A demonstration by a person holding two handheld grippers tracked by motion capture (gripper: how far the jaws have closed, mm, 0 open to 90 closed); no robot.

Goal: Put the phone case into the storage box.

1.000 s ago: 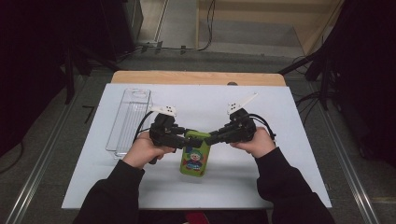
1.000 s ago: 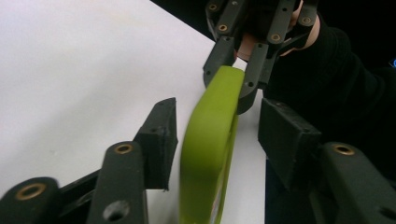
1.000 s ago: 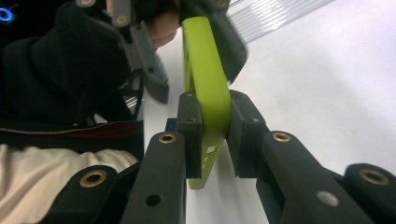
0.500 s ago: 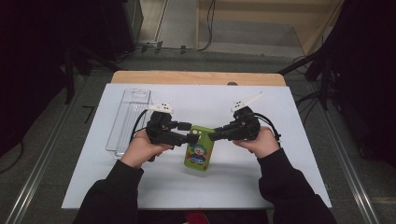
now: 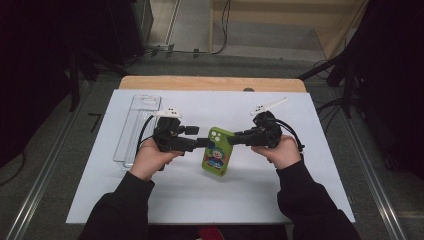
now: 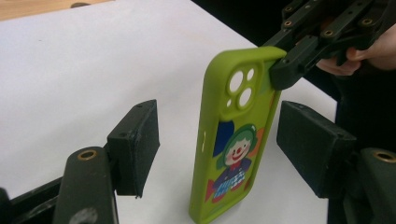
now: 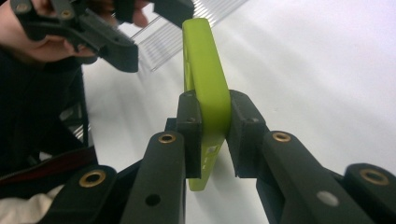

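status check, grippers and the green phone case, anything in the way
Right gripper clamped on the green phone case. Left gripper jaws just opened, standing either side of it, not touching. Clear plastic tray off to the side, nothing blocking.

The desk point(image 5: 300, 200) stands in the middle of a dim room, its top covered by a white sheet, with a strip of pale wood point(image 5: 210, 83) showing along its far edge. Beyond that edge the floor point(image 5: 195, 30) is grey, and black cables point(image 5: 200, 51) trail across it. A light wooden panel point(image 5: 280, 15) rises farther back, to the right. Metal rails point(image 5: 35, 200) run along the floor on both sides of the desk. Dark shapes crowd the room left and right of it, too dim to make out.
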